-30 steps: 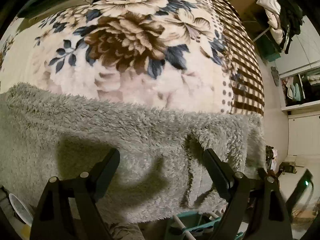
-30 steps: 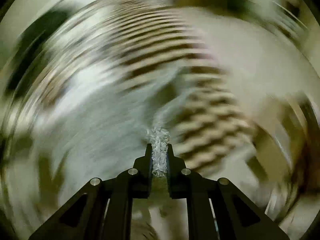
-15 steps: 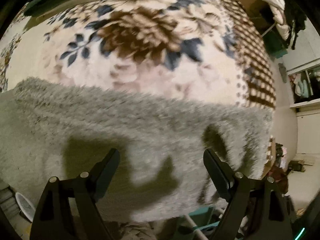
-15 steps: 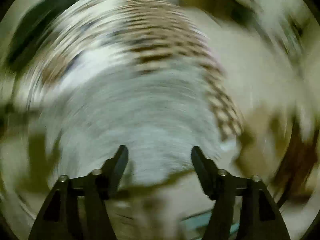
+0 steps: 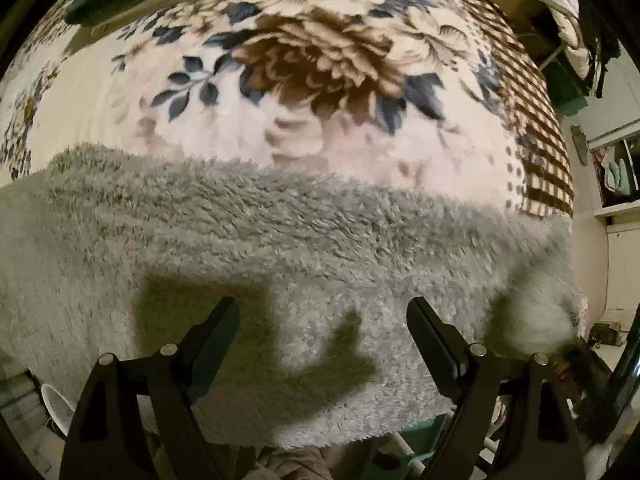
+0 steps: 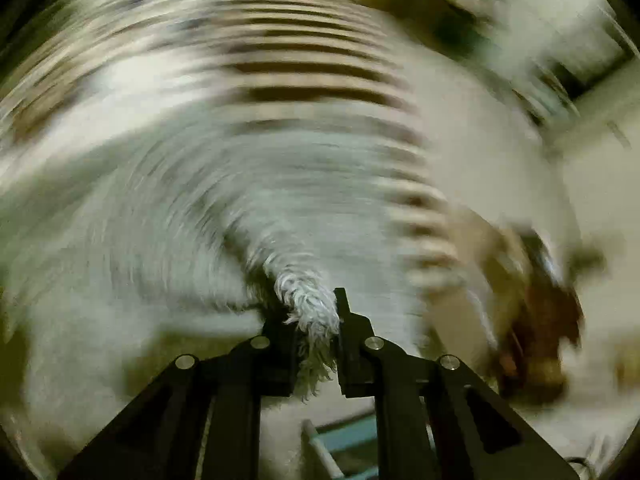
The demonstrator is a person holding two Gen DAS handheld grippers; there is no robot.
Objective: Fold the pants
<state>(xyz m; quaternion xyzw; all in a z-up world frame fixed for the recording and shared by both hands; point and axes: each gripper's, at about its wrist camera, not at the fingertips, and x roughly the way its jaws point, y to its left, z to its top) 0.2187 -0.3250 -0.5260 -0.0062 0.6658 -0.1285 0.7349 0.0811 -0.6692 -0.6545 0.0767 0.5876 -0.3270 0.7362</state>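
1. Grey fleecy pants [image 5: 280, 248] spread flat across the near half of a flowered blanket [image 5: 320, 64], reaching from the left edge of the left wrist view to the blanket's right border.
2. Far edge of the pants lying just below the big brown flower [image 5: 316, 68] with its dark blue leaves; near edge hanging at the bed's rim, close to the camera.
3. Right end of the pants bunched and raised into a soft fold [image 5: 532, 292], blurred there.
4. Left gripper [image 5: 322, 312] pointed steeply down over the pants, jaws spread wide, nothing between them, fingers [image 5: 216, 332] clear of the cloth and throwing a two-pronged shadow [image 5: 256, 332] onto the pile.
5. Brown-and-cream checked border [image 5: 536, 128] running down the blanket's right side, beside the pants' right end.
6. Past the bed on the right: pale floor, shelves [image 5: 616, 176] and a heap of clothes [image 5: 568, 28] on a rack.
7. Below the bed's edge: a white bowl-like rim [image 5: 56, 408] at lower left and a teal frame [image 5: 424, 436] at lower middle.
8. Right gripper [image 6: 314, 320] with jaws narrow and closing, a tuft of the grey pants [image 6: 308, 304] pinched between the fingers [image 6: 352, 336].
9. Rest of the right wrist view smeared by motion: only grey pile and brown stripes [image 6: 316, 64] readable, other shapes too blurred to name.
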